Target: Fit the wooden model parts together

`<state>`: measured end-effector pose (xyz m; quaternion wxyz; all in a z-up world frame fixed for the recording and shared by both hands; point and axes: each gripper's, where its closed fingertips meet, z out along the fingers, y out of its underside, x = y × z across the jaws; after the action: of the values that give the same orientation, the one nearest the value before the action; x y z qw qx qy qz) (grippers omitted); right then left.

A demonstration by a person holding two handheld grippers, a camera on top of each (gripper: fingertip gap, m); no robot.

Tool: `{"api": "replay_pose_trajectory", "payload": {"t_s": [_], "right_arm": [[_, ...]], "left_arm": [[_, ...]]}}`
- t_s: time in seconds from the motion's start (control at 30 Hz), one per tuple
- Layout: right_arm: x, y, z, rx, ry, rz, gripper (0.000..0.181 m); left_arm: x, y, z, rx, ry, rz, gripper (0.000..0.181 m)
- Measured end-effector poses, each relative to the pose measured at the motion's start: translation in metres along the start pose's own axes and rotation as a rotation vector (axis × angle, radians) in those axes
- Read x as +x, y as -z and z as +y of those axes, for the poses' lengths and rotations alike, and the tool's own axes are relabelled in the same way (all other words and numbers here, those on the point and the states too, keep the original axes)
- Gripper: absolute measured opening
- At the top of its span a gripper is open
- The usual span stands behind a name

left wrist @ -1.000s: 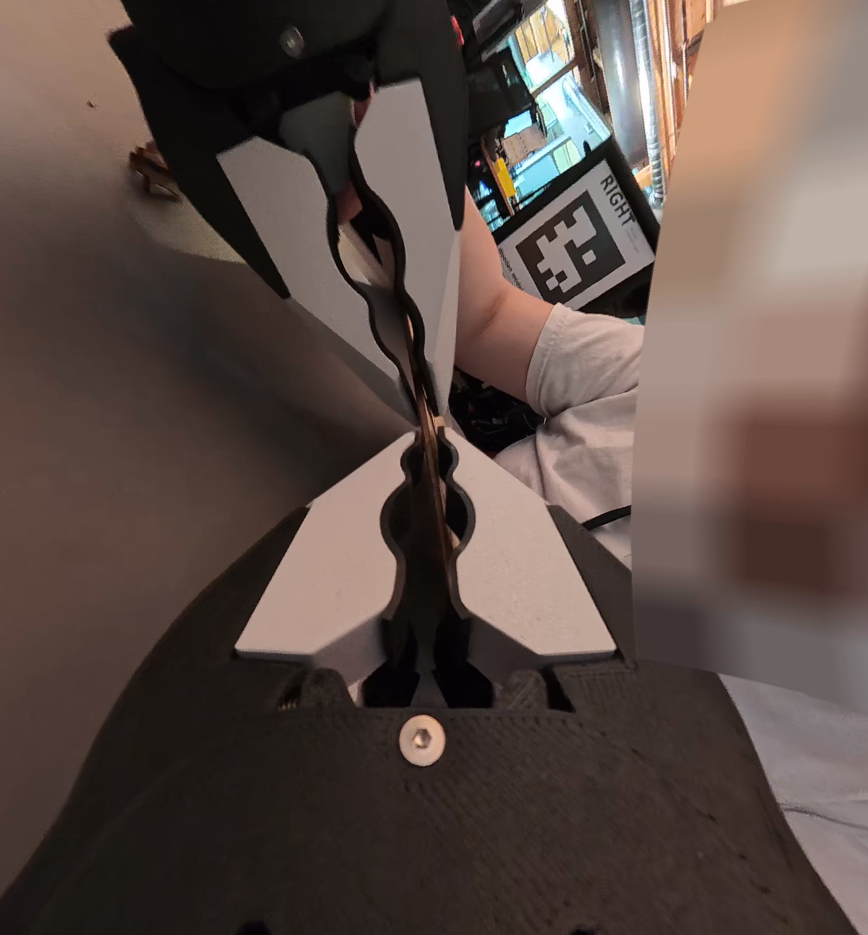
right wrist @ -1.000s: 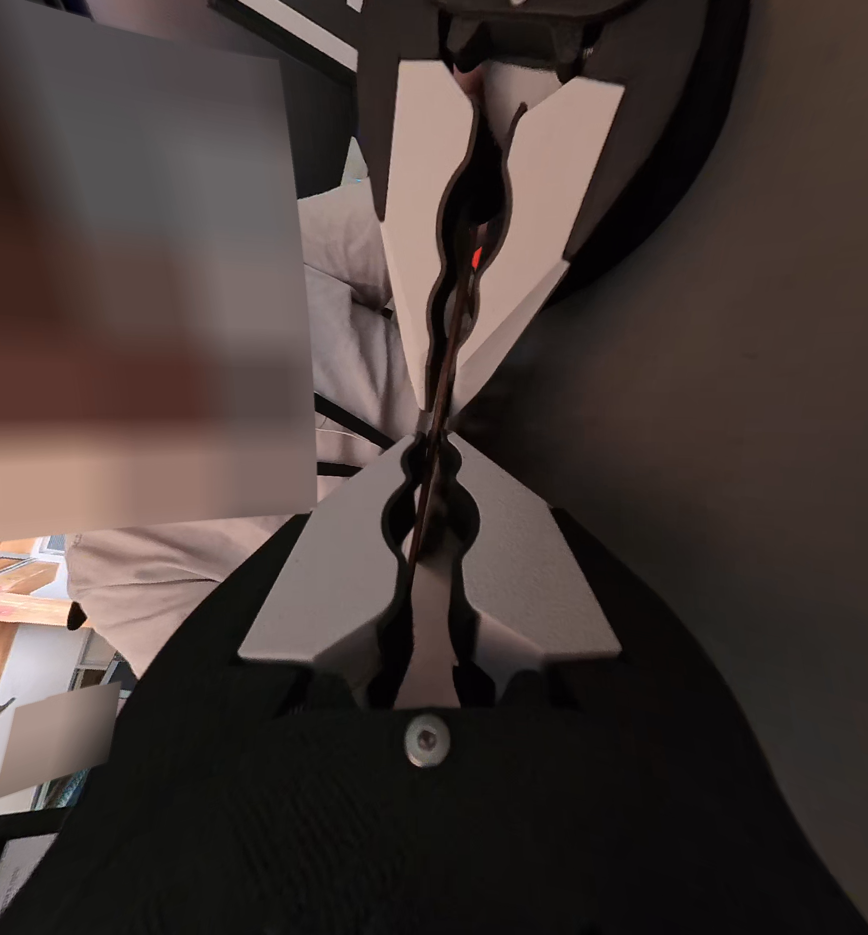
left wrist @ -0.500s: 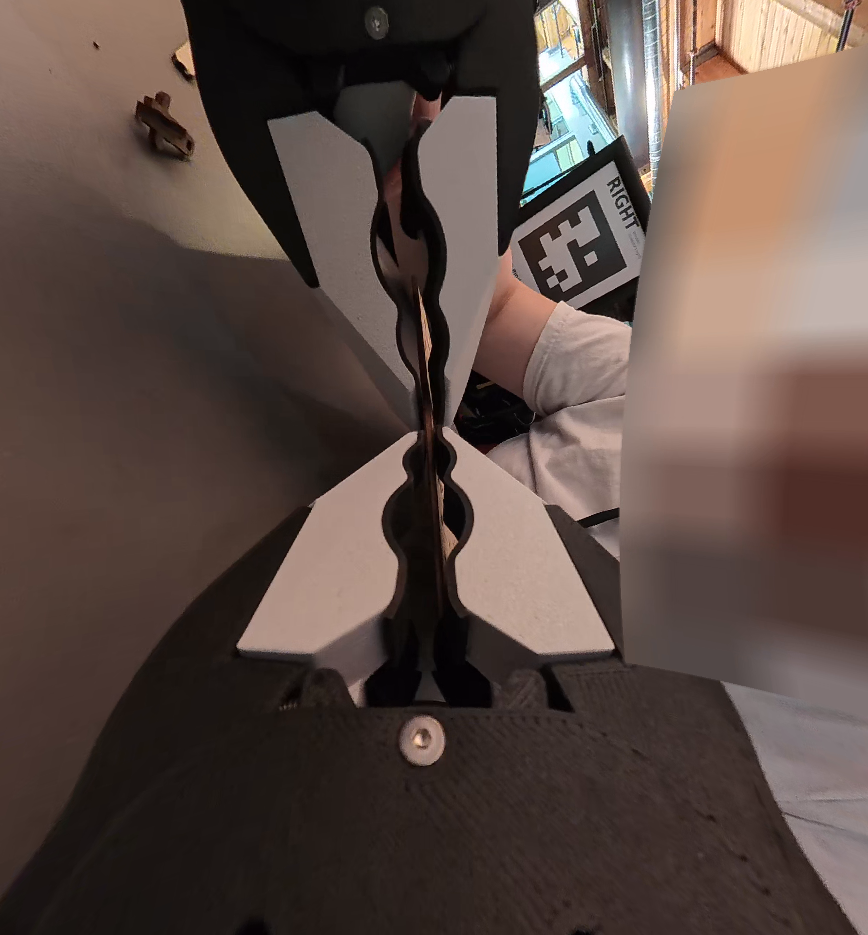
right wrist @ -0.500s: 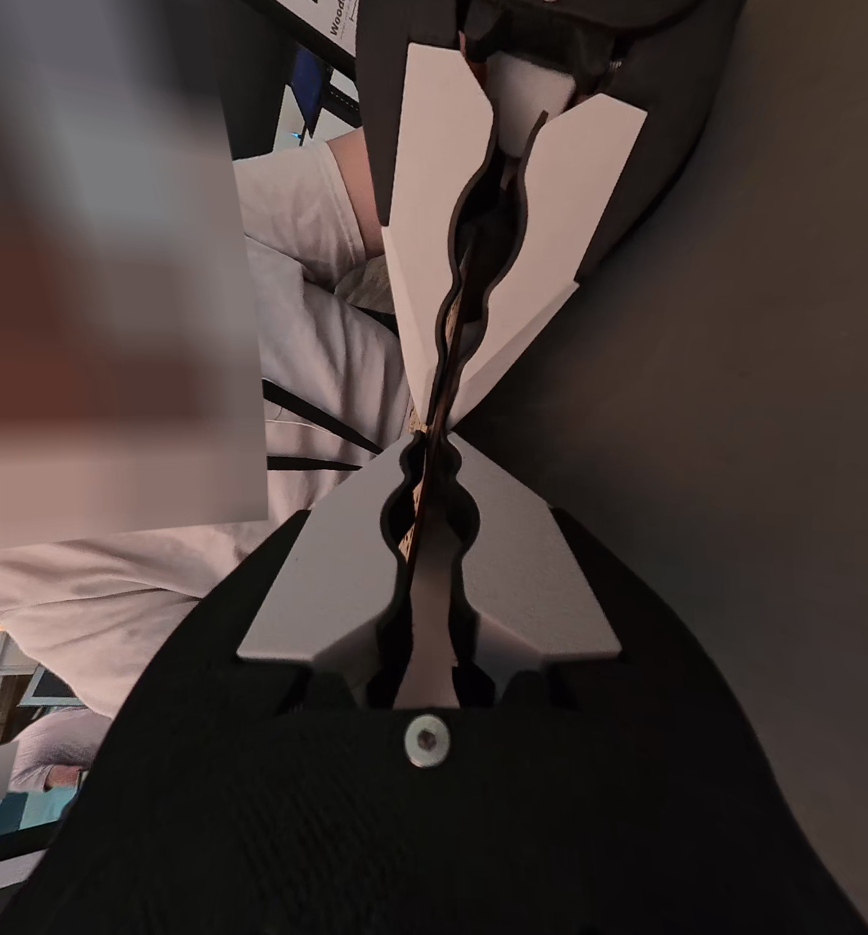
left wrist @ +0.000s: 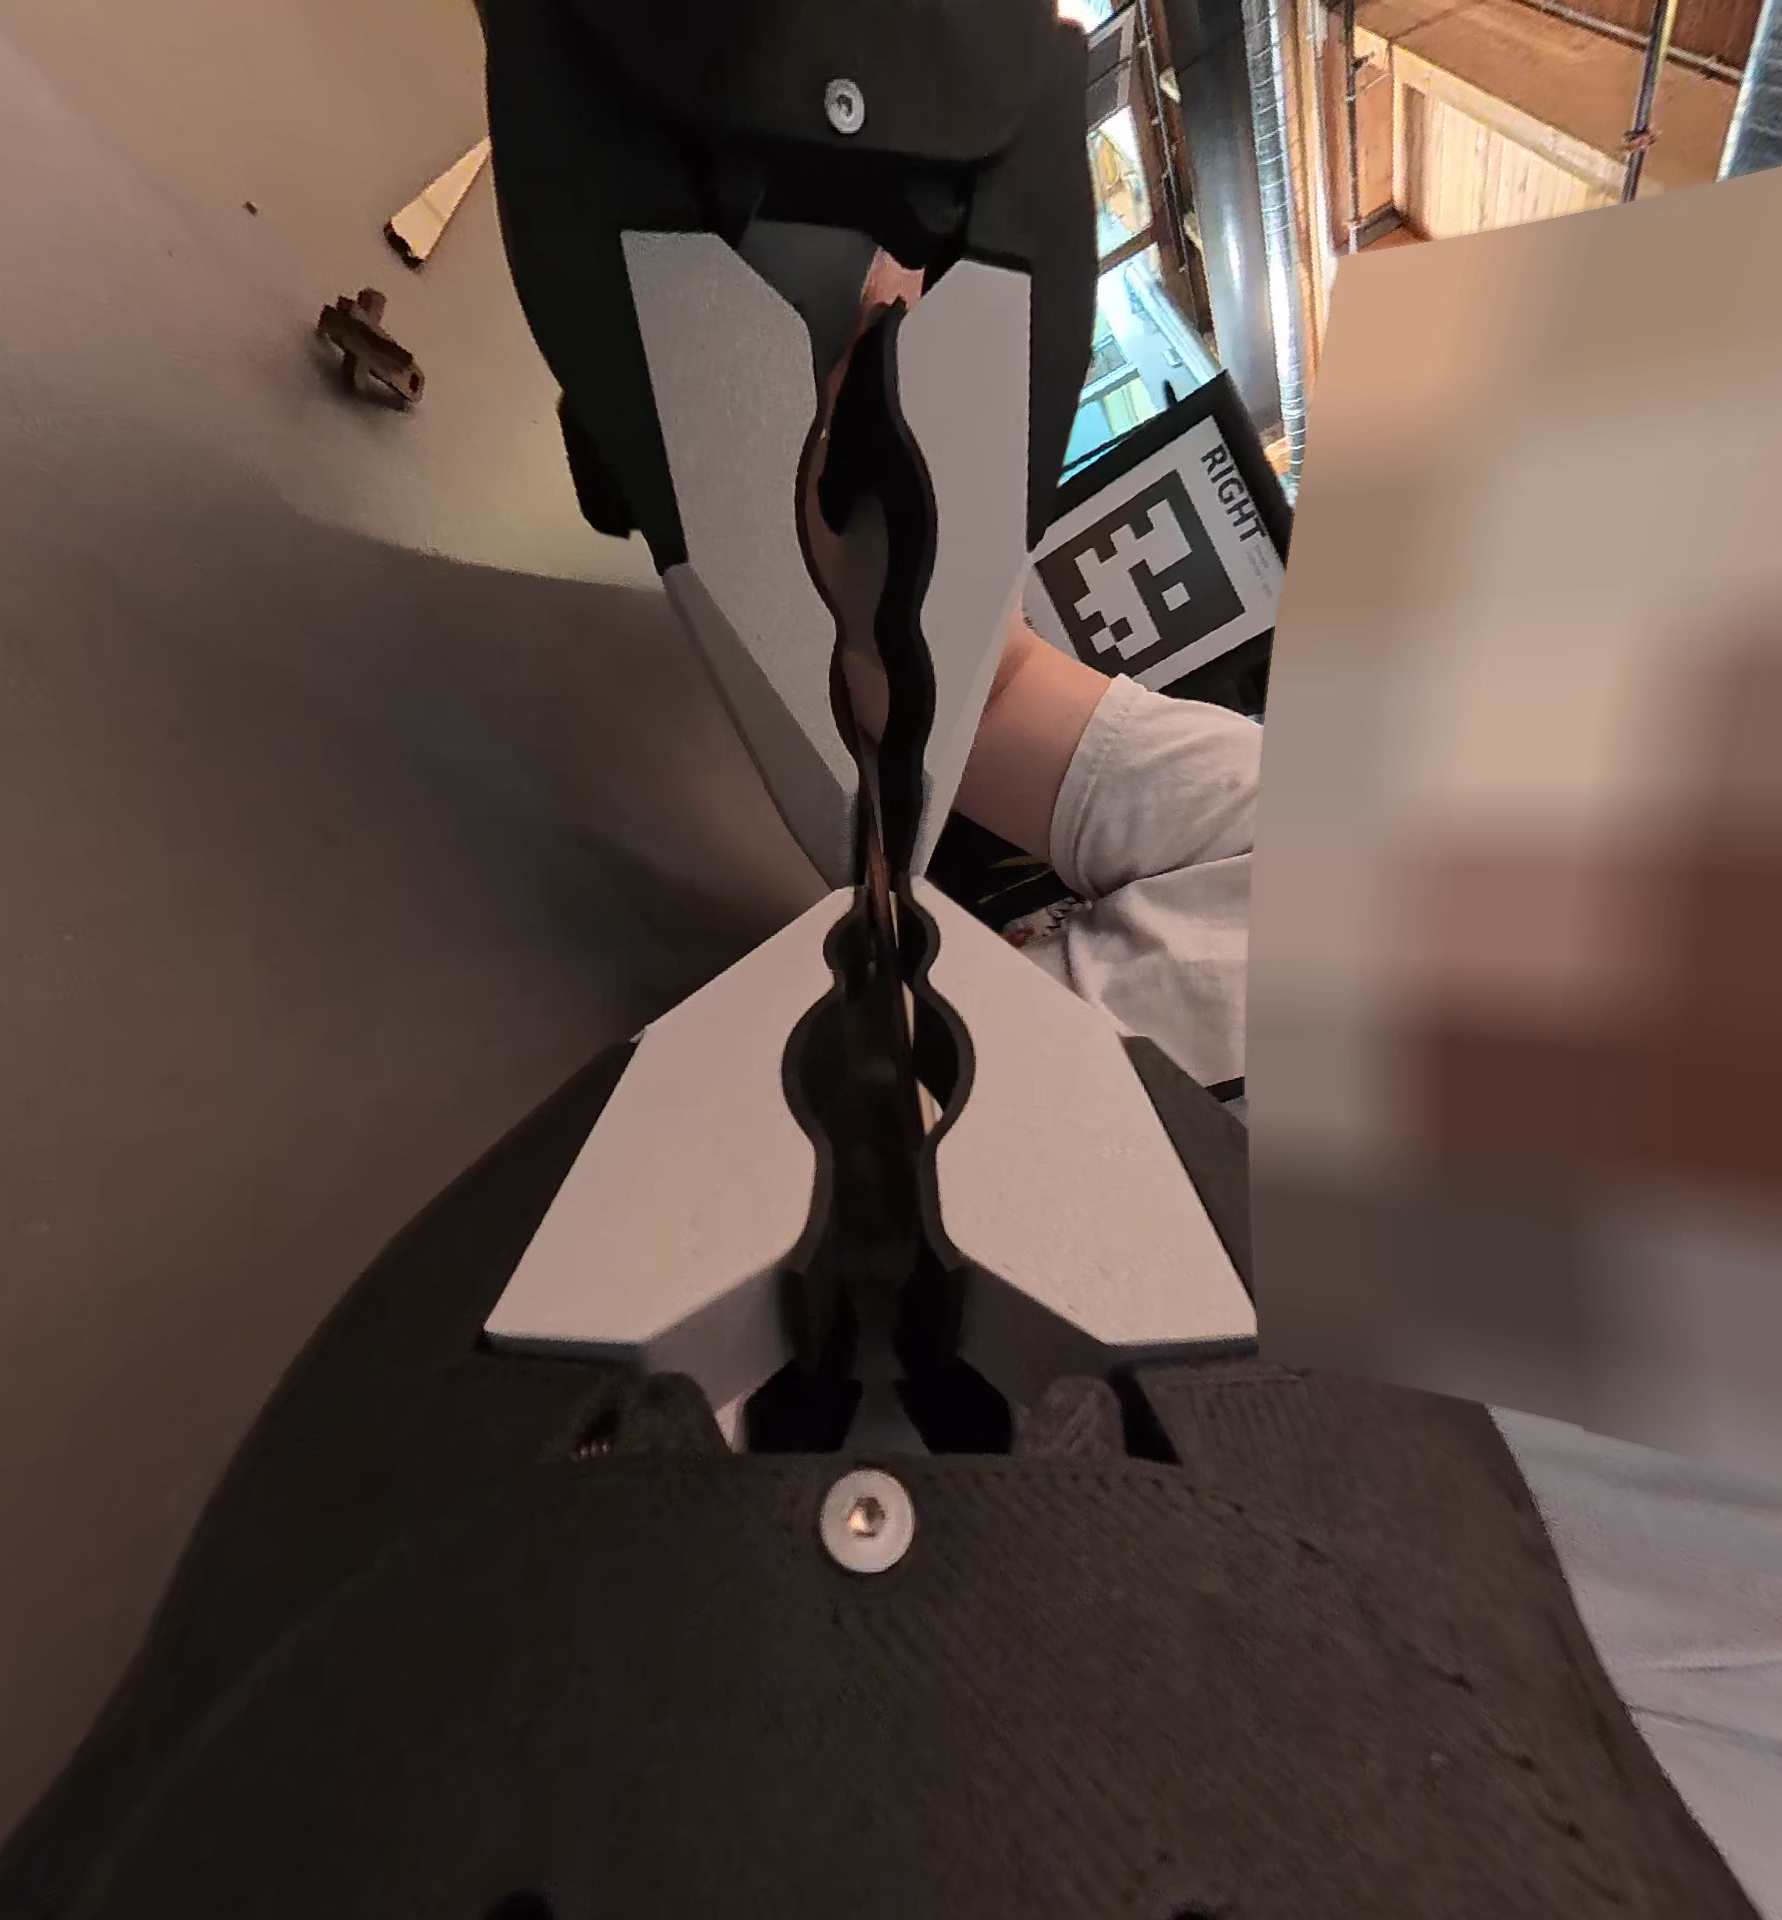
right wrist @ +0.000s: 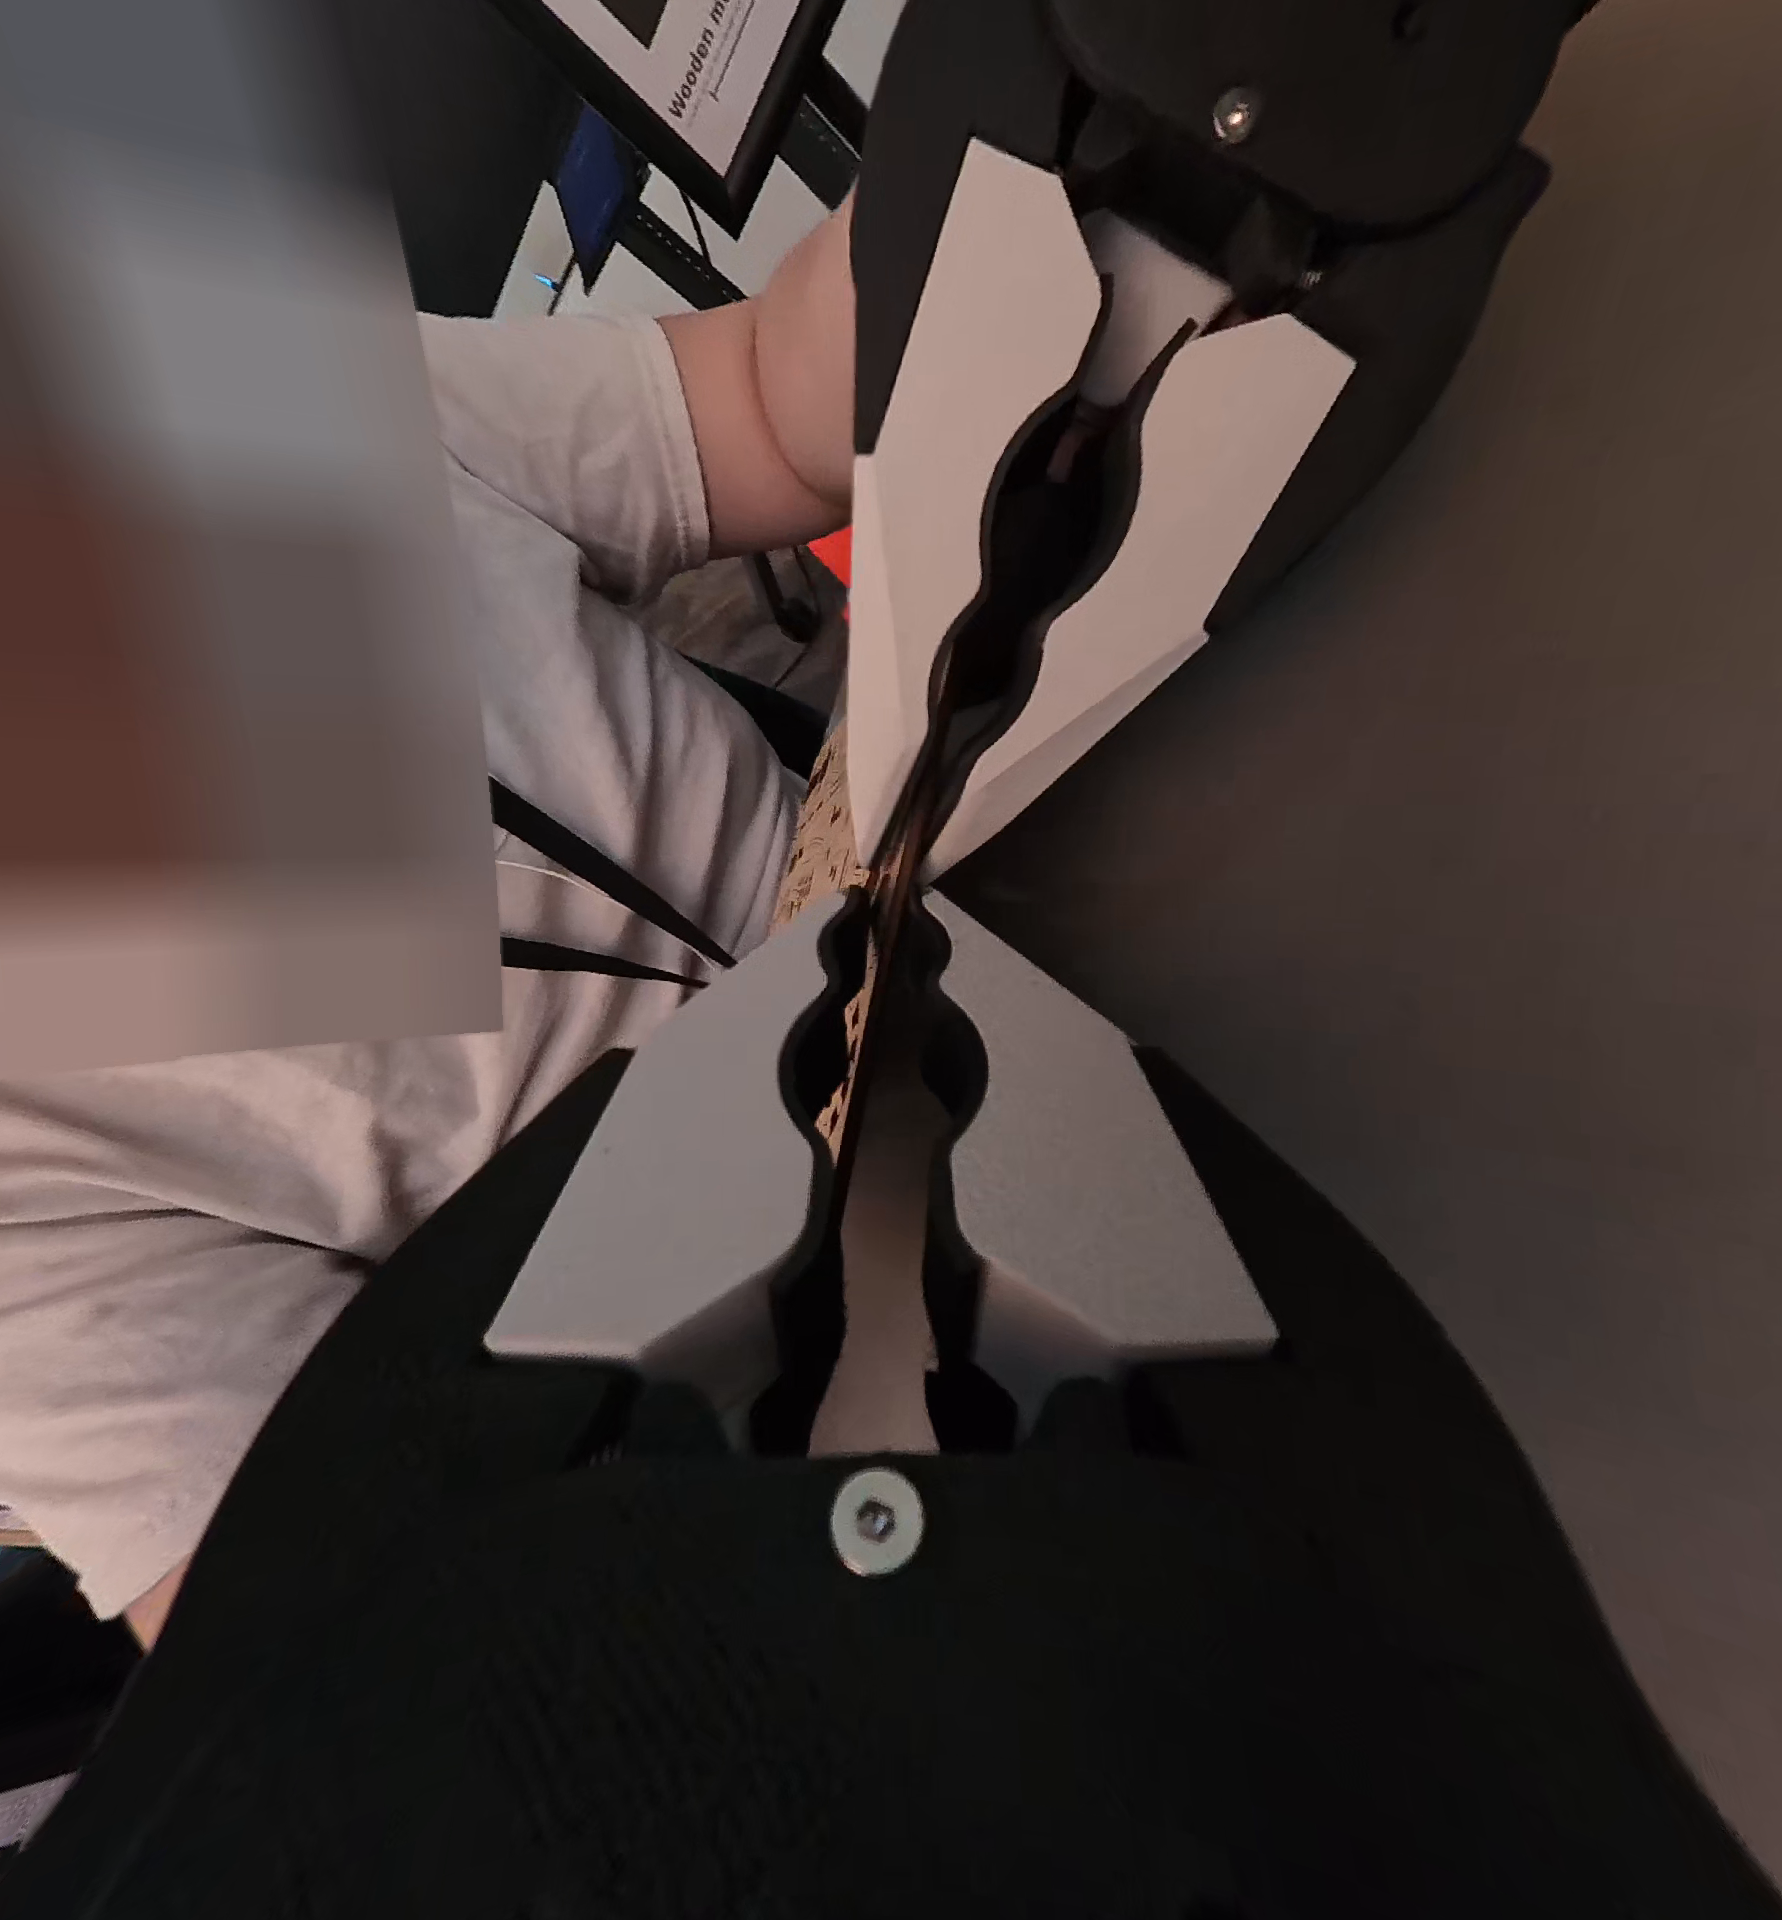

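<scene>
At the bottom centre of the left wrist view, the left gripper (left wrist: 882,914) is closed to a narrow slit on a thin wooden piece (left wrist: 892,997) seen edge-on between its wavy pads. Directly above it in the frame, tip to tip, the right gripper (left wrist: 882,831) is likewise pinched on a thin wooden sheet (left wrist: 871,665) running up its slot. The right wrist view confirms this from the other side: the right gripper (right wrist: 882,920) clamps a pale laser-cut part (right wrist: 851,1039), and the left gripper (right wrist: 913,831) opposes it at frame centre. The joint itself sits between the four fingertips and is hidden (whether tab has entered slot cannot be told).

Risks, as judged. Both pieces are thin and gripped near their edges; any twist between the two hands would likely bend or snap the wood at the joint. Pressing with the edges out of line could make a piece slide in the pads. Fingertips nearly touching leave little room for insertion travel.

Farther off, upper left of the left wrist view, a small loose wooden part (left wrist: 367,348) and a pale strip (left wrist: 435,213) lie on the grey table (left wrist: 191,831), well apart from the work. A framed marker card (left wrist: 1157,566) stands behind.
</scene>
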<state>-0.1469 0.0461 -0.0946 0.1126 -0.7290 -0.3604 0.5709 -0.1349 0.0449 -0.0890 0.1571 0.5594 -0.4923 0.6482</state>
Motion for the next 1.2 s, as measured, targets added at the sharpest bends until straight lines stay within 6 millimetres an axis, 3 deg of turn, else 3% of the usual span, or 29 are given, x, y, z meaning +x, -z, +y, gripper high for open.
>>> {"api": "replay_pose_trajectory", "payload": {"t_s": [0.03,0.13,0.53,0.73,0.9,1.0,1.1,1.2], "right_arm": [[0.000,0.000,0.001,-0.005,0.008,0.007,0.006],[-0.005,-0.001,0.002,0.005,0.004,-0.042,0.014],[-0.004,-0.003,-0.001,0.054,-0.096,-0.180,0.004],[-0.006,-0.003,-0.002,0.052,0.005,-0.159,0.005],[-0.026,-0.005,-0.004,0.058,0.048,-0.275,0.008],[-0.007,-0.005,0.000,0.027,-0.020,-0.169,0.005],[-0.001,-0.005,0.001,0.040,-0.174,-0.167,0.005],[0.004,-0.008,0.007,-0.010,-0.175,-0.109,0.004]], "left_arm": [[-0.001,0.000,0.001,-0.005,-0.008,-0.015,0.001],[-0.001,-0.001,0.002,-0.017,-0.017,-0.024,0.000],[0.000,0.000,0.005,-0.034,-0.059,-0.037,0.001],[0.003,0.001,0.004,-0.030,-0.047,0.002,0.002],[0.020,-0.002,0.005,-0.042,-0.038,0.110,0.001],[0.005,0.000,0.005,-0.033,-0.038,0.021,0.001],[-0.002,0.001,0.003,-0.024,-0.023,-0.026,0.001],[-0.008,-0.001,0.004,-0.033,-0.009,-0.059,0.001]]}}
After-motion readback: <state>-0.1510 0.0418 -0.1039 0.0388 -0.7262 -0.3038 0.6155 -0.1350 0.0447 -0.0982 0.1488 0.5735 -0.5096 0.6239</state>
